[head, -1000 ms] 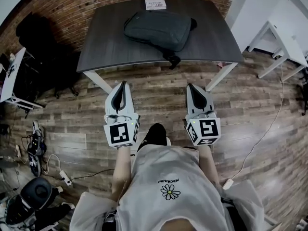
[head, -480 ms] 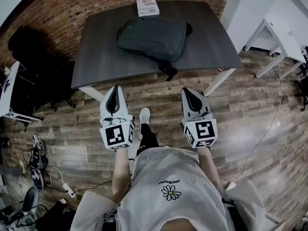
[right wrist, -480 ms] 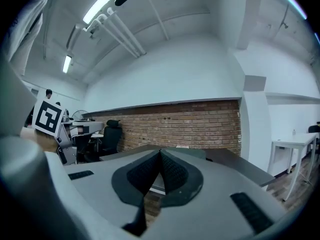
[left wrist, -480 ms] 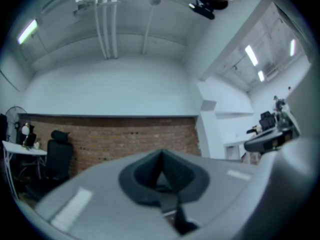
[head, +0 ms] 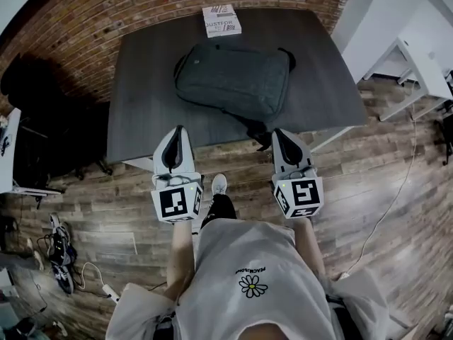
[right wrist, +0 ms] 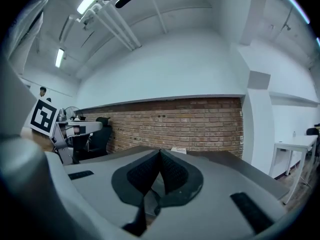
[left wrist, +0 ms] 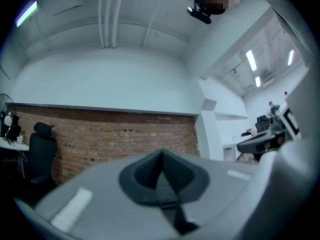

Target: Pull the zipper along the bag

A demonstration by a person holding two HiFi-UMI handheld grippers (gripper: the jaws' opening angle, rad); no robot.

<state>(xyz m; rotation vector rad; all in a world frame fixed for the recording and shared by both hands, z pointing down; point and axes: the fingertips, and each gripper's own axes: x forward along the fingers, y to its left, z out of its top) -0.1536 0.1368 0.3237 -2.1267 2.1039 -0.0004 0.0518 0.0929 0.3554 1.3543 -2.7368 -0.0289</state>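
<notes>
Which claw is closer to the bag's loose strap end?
The right claw: the bag's black strap end lies at the table's front edge right beside its tip. The left claw is well off to the other side.

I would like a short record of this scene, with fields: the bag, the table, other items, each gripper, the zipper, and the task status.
bag: dark grey, lying flat on the table
table: dark top, in front of a brick wall
other item: white box at the far edge, apart from the bag
left gripper: shut, empty, at the near side of the table, short of the bag
right gripper: shut, empty, also short of the bag
zipper: too small to make out
task status: not begun
</notes>
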